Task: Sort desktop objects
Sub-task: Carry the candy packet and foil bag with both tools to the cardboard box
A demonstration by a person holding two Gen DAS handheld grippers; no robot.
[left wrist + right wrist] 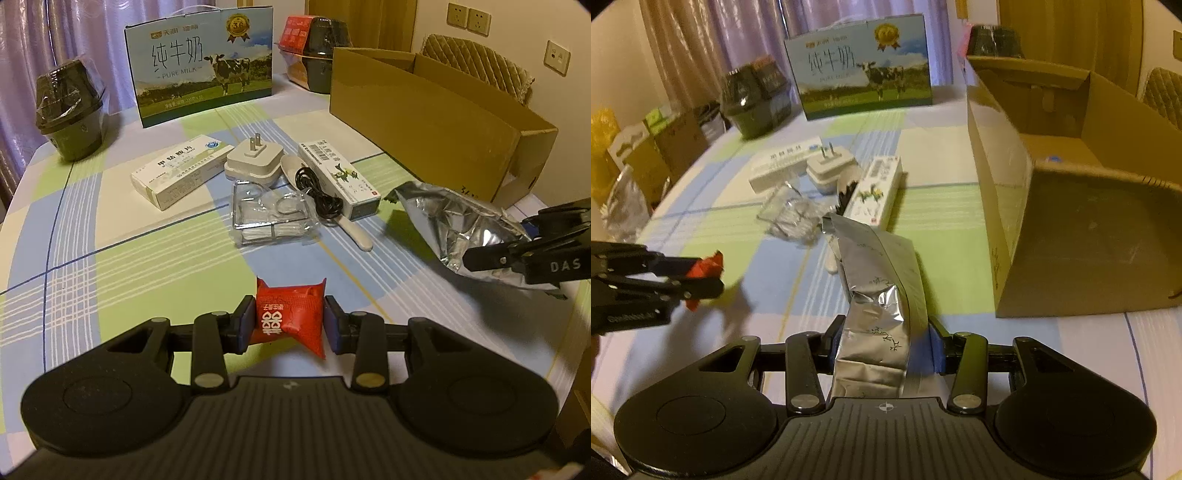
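My left gripper (290, 321) is shut on a small red packet (291, 317), held above the checked tablecloth; in the right wrist view that same left gripper (701, 275) shows at the left with the red packet (707, 267). My right gripper (884, 341) is shut on a crumpled silver foil bag (879, 280), lifted off the table; it appears at the right of the left wrist view as the right gripper (495, 247) on the silver foil bag (454, 221). An open cardboard box (1071, 192) stands just right of the bag.
Mid-table lie a white medicine box (181, 171), a white plug adapter (255, 162), a clear plastic tray (271, 214), a black cable (321, 192), a white spoon (354, 232) and a second white carton (340, 179). A milk carton case (203, 62) and dark wrapped tubs (70, 110) stand behind.
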